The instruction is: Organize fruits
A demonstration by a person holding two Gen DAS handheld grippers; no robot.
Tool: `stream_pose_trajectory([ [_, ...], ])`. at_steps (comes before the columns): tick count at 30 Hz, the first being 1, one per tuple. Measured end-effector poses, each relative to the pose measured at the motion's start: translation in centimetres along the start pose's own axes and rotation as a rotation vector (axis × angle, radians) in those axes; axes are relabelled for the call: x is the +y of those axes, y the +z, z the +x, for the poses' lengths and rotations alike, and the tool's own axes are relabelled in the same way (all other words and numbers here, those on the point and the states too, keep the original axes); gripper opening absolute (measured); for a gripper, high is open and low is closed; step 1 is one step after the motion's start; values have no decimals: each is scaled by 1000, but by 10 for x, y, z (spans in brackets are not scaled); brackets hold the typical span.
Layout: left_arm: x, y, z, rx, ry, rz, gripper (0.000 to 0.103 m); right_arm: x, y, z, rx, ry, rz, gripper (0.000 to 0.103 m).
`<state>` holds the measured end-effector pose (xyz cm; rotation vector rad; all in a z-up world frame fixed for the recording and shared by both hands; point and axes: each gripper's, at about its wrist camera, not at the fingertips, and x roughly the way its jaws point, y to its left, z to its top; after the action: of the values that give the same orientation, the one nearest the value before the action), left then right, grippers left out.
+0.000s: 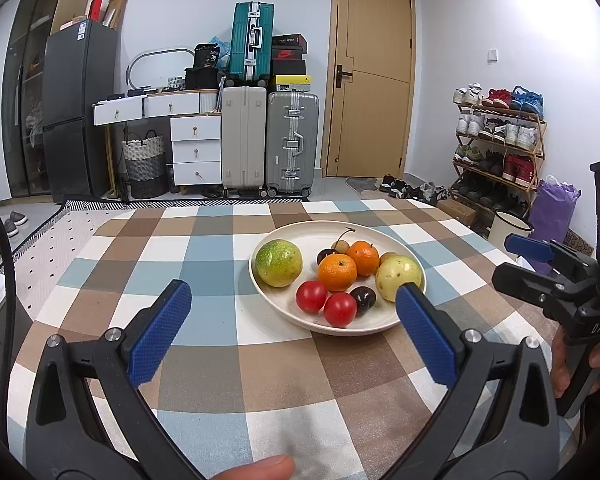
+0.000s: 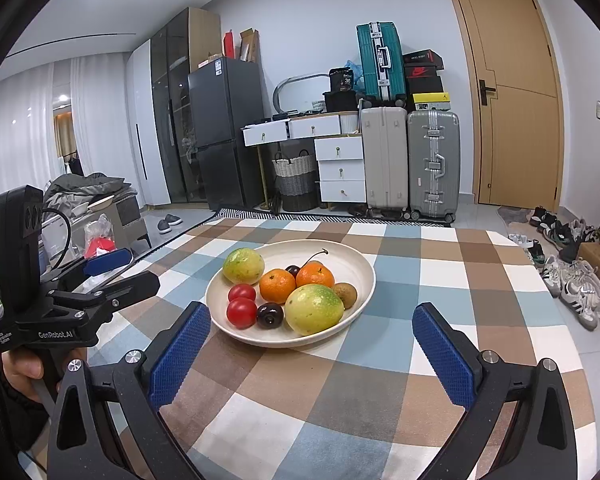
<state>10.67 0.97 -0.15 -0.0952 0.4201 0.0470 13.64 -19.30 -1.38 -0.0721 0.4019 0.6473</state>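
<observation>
A cream plate (image 1: pixel 300 236) (image 2: pixel 352 264) on the checked tablecloth holds fruit: two green-yellow passion fruits (image 1: pixel 278 263) (image 2: pixel 314 309), two oranges (image 1: pixel 337 272) (image 2: pixel 277 285), two red tomatoes (image 1: pixel 339 309) (image 2: pixel 241 312), dark cherries (image 1: pixel 363 298) (image 2: pixel 270 315) and small brown fruits (image 2: pixel 345 294). My left gripper (image 1: pixel 294 300) hovers open over the table just before the plate, nothing between its blue pads. My right gripper (image 2: pixel 312 328) is open too, near the plate's front rim. Each gripper also shows at the edge of the other's view.
The checked table (image 1: pixel 228 360) (image 2: pixel 380 380) has bare cloth on all sides of the plate. A hand grips each tool's handle. Behind stand suitcases (image 1: pixel 292 144), a drawer unit, a fridge, a door, and a shoe rack (image 1: pixel 500 148) at right.
</observation>
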Motion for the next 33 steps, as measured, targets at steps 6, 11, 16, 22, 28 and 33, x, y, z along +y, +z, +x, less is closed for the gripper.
stream_pose_trajectory([
  [6,0,0,0,0,0,0,102,0,0,0,0,0,-1,103],
  [11,-1,0,0,0,0,0,102,0,0,0,0,0,-1,103],
  [16,-1,0,0,0,0,0,102,1,0,0,0,0,-2,103],
  [22,-1,0,0,1,0,1,102,1,0,0,1,-1,-2,103],
  [28,-1,0,0,1,0,1,102,2,-1,1,1,-1,-10,103],
  [33,-1,0,0,2,0,0,102,2,-1,1,2,-1,-9,103],
])
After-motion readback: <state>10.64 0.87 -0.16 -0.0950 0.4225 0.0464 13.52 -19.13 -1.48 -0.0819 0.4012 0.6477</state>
